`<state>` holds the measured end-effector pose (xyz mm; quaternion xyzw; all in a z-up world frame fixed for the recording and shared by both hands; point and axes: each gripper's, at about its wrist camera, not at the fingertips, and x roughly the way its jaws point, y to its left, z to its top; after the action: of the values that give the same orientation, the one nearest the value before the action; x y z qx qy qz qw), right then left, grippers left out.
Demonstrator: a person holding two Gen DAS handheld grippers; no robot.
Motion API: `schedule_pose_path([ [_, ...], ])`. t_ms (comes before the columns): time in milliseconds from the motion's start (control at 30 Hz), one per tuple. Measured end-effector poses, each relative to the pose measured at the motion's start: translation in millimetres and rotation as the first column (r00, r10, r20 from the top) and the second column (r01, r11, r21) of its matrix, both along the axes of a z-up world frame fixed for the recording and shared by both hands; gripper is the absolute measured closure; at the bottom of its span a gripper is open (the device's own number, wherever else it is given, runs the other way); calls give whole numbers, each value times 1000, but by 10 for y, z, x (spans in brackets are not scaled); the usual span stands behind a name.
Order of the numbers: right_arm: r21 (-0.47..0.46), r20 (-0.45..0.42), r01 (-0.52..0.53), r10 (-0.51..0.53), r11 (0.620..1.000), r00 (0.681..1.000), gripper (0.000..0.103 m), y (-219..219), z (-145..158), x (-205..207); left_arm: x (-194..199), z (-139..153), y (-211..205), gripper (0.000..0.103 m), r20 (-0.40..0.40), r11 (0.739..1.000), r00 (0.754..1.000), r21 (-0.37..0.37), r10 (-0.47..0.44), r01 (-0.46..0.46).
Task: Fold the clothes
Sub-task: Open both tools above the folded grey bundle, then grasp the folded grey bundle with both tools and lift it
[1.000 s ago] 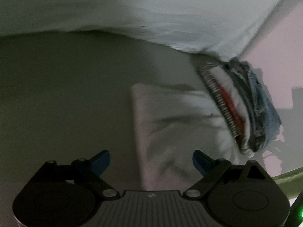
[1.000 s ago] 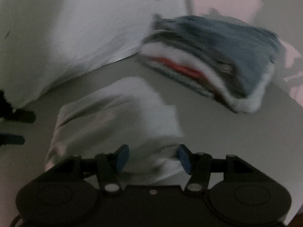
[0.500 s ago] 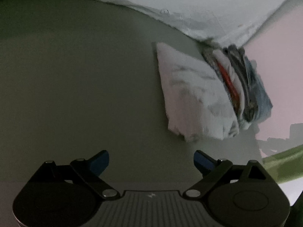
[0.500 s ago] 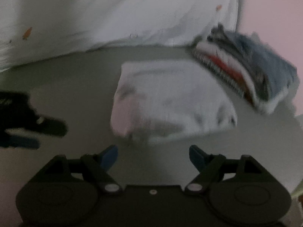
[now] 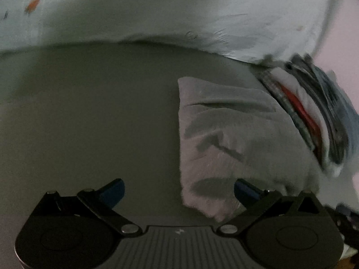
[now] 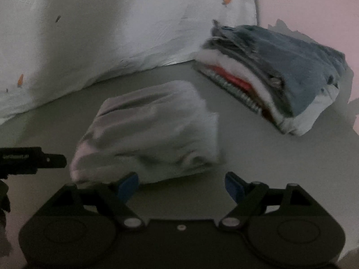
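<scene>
A folded white garment point(image 5: 235, 139) lies on the grey surface point(image 5: 89, 112), close beside a stack of folded clothes point(image 5: 314, 112) with blue denim on top and a red layer inside. My left gripper point(image 5: 178, 186) hangs just over the garment's near left corner. Its jaws are opening and its pads press on nothing. In the right wrist view the same garment point(image 6: 152, 130) lies just beyond my right gripper point(image 6: 180, 179), which is open and holds nothing. The stack point(image 6: 280, 71) sits behind it to the right. The left gripper point(image 6: 29, 159) pokes in from the left edge.
A large white sheet or pillow with small orange marks point(image 6: 101, 33) rises behind the clothes and borders the grey surface. A pale pink wall point(image 6: 314, 0) stands at the right. Bare grey surface point(image 6: 246, 157) shows in front of the stack.
A second ago the right fingers stood around the white garment; now they are wider and short of its near edge. The left gripper has come closer to the garment after drawing back.
</scene>
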<state>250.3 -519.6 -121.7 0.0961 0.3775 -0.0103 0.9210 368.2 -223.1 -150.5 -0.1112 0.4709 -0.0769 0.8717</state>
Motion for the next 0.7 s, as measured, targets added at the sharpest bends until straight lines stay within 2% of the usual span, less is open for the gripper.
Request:
schedule_pose_path([
  [100,91,-14,19,-18,996,1000,18,-388,-51,95,188,-40,-10,0,-50,996,997,-63,62,-65],
  [233,208,-5,14,-13,978,1000,14,-657,-115,307,466,-59,-50,0,-77,997,997,-75,13,-19],
  [300,229,11,-3,1,973,1000,11,-665,-142,446,653,-100,-46,0,-121,994,992,-103,-39,27],
  [433,295,-3,-40,43,955,999,11,-579,-275,851,891,-159,-9,1,-128,989,990,-141,-61,42],
  [600,311,-66,-38,61,950,996,11,-519,-446,1372,1196,-308,10,1,-161,972,982,-229,-97,59],
  [700,308,-99,-64,99,949,990,14,-455,-537,1638,1325,-377,-64,1,-169,967,975,-233,-143,101],
])
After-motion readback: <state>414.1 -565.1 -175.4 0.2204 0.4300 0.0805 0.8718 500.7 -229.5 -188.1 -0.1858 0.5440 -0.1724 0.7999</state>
